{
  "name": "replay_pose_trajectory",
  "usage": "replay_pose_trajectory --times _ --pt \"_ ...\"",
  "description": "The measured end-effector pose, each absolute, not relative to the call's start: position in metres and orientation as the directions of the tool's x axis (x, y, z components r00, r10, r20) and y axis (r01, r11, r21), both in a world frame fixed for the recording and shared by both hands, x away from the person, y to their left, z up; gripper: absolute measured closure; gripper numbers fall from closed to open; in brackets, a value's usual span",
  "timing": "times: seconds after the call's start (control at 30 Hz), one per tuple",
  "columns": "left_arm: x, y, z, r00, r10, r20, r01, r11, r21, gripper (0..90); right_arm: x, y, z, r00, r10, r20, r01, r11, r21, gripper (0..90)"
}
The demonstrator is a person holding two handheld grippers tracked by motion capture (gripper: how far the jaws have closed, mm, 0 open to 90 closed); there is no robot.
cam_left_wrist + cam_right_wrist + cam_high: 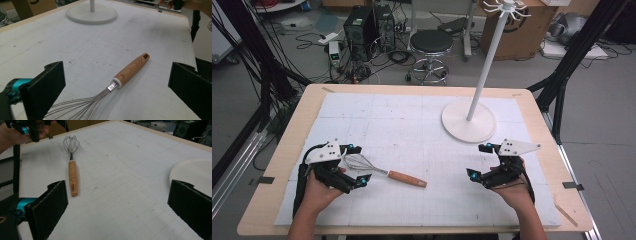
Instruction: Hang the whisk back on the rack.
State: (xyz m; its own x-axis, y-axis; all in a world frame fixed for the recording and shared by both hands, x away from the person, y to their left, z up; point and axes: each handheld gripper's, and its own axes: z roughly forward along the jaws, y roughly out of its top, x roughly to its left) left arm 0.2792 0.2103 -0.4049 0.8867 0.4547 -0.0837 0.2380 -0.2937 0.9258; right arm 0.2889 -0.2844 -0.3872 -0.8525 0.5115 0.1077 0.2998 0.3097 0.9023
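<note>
- A wire balloon whisk with a light wooden handle (384, 172) lies flat on the white gridded mat (412, 125) that covers the pale wooden tabletop (302, 115), in the left half of it as the high view shows.
- Its wire head points towards the left gripper (354, 165), and its handle runs out towards the middle of the mat.
- The left gripper rests low at the mat's left side with its jaws spread wide; the wire head lies between them, and the pads press on nothing.
- In the left gripper view, the wires (80, 106) fan out at the bottom edge and the handle (131, 70) stretches away beyond them.
- The right gripper (479, 161) sits well apart from the whisk at the mat's right side, jaws wide apart and empty.
- A white stand with a round flat base (468, 122) and a thin upright pole stands at the far right of the mat, near the right gripper.
</note>
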Motion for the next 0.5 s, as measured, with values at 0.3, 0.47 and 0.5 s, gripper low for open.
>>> replay_pose_trajectory --times 0.3,0.47,0.5 --pt "0.279 0.202 -0.402 0.894 0.443 -0.063 0.231 -0.336 0.913 1.7 0.290 -0.283 -0.389 -0.847 0.522 0.097 0.304 0.327 0.895 2.1" --pt "0.282 0.186 -0.399 0.905 0.425 -0.031 0.223 -0.408 0.885 1.7 0.288 -0.287 -0.390 -0.844 0.528 0.097 0.308 0.328 0.893 2.1" --pt "0.283 0.183 -0.398 0.907 0.420 -0.024 0.219 -0.423 0.879 1.7 0.288 -0.287 -0.390 -0.844 0.528 0.097 0.308 0.328 0.893 2.1"
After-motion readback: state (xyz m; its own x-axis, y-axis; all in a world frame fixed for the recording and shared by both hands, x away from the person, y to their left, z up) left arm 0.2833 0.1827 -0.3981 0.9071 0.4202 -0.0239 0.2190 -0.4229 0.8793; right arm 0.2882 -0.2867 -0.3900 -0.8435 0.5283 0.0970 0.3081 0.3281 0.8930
